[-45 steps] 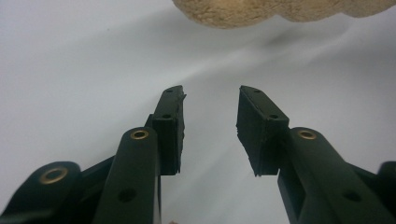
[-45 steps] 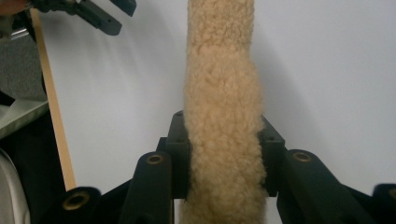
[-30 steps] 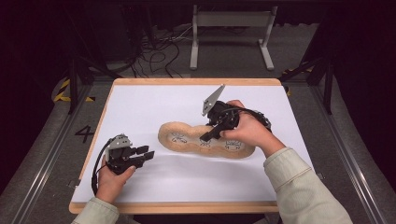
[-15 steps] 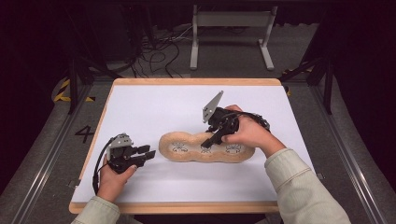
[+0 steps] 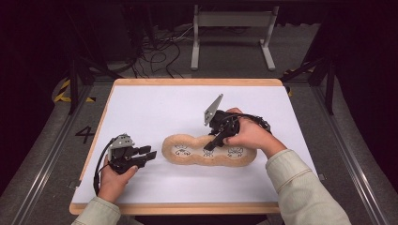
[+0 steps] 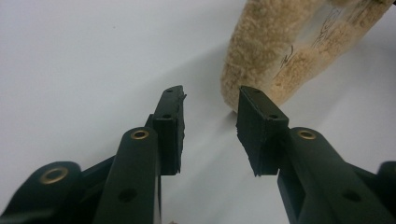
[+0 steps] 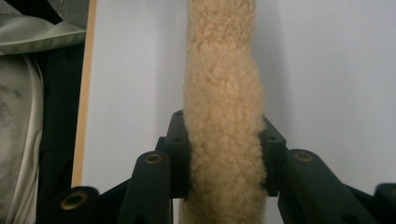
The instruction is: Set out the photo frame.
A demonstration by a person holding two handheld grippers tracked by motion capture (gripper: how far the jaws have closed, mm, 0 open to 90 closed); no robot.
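Right tool (image 5: 212, 143) pinches the middle of the fleecy tan cushion (image 5: 187, 151) lying mid-worktop (image 5: 155, 108), so grasp looks done, move pending; left tool (image 5: 149, 155) spread, empty, just beside its end.

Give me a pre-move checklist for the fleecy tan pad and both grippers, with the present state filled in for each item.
1. Right gripper shut on the fleecy pad: ok; in the right gripper view the jaws press into the fleece on both sides.
2. Grip placed on the pad's body rather than a loose edge: ok; the high view shows it near the middle.
3. Left gripper free: ok; jaws apart, nothing between them.
4. Left gripper apart from the pad: ok; a gap of white board shows between its jaws and the pad's end.
5. Pad resting flat on the board: cannot tell; the right hand hides part of it.
6. Pad within the board's edges: ok.
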